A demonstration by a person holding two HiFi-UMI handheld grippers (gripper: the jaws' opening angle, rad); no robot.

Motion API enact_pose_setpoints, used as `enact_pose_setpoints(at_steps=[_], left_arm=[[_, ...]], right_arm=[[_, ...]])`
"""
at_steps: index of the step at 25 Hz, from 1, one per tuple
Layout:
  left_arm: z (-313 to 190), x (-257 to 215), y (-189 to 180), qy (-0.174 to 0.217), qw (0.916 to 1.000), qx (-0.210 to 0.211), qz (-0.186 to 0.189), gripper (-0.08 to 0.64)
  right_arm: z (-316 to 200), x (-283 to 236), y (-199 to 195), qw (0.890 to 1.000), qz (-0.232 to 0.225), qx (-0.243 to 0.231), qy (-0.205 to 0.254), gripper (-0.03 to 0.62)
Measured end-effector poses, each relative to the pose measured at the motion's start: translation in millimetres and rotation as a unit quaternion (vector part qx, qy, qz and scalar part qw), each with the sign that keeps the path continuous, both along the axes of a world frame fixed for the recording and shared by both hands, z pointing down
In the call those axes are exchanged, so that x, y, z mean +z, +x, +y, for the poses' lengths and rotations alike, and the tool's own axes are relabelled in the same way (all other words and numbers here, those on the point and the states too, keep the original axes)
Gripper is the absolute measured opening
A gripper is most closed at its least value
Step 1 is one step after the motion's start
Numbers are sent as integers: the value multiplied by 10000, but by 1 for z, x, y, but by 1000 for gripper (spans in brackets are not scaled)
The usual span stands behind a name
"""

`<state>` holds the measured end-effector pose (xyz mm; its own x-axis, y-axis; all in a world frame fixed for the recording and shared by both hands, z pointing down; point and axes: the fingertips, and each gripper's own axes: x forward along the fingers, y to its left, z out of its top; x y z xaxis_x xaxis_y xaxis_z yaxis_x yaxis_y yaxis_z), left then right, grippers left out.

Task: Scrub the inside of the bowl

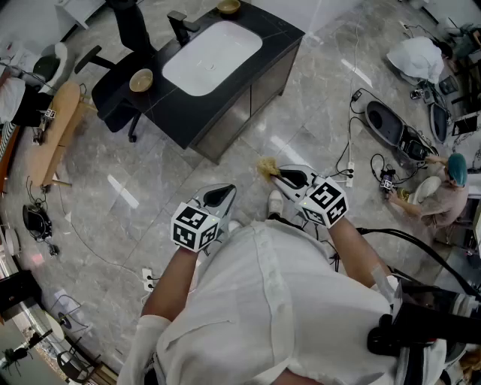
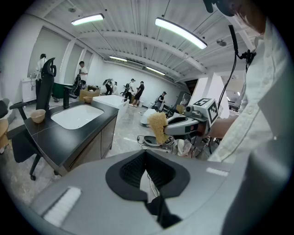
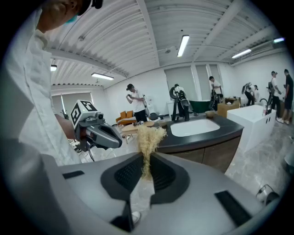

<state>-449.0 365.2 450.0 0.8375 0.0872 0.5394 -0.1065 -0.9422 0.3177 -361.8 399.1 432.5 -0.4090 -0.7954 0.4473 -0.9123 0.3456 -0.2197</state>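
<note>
Bowl (image 1: 141,80) sits beside sink (image 1: 211,46); right claw (image 3: 146,161) clamps straw scrubber (image 3: 148,137), left claw (image 2: 146,160) closed, empty.

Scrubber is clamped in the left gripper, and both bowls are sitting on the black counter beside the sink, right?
Not the left. The right gripper view shows the scrubber clamped in the right gripper; the left gripper is shut on nothing. The near bowl and the far bowl do sit on the black counter beside the sink.
</note>
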Motion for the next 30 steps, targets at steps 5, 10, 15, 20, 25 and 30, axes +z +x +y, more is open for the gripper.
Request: enact_pose_setpoints(at_steps=[5, 10, 15, 20, 25, 30], left_arm=[[-3, 6, 39, -82, 9996, -250, -36, 5], [-7, 1, 98, -111, 9993, -350, 61, 5], [-17, -6, 151, 69, 9980, -614, 131, 6], [-26, -2, 186, 183, 9988, -441, -107, 9], [-67, 10, 230, -2, 9987, -509, -2, 26], [-143, 26, 288, -421, 9962, -710, 260, 47]], right_arm=[[8, 3, 52, 9999, 88, -11, -51, 37], [9, 5, 107, 10000, 29, -43, -49, 37], [12, 11, 162, 9996, -230, 133, 19, 38], [7, 15, 203, 9984, -411, 380, 57, 38], [-17, 31, 241, 9966, -567, 602, 2, 38], [-65, 33, 293, 9957, -402, 831, -104, 38]])
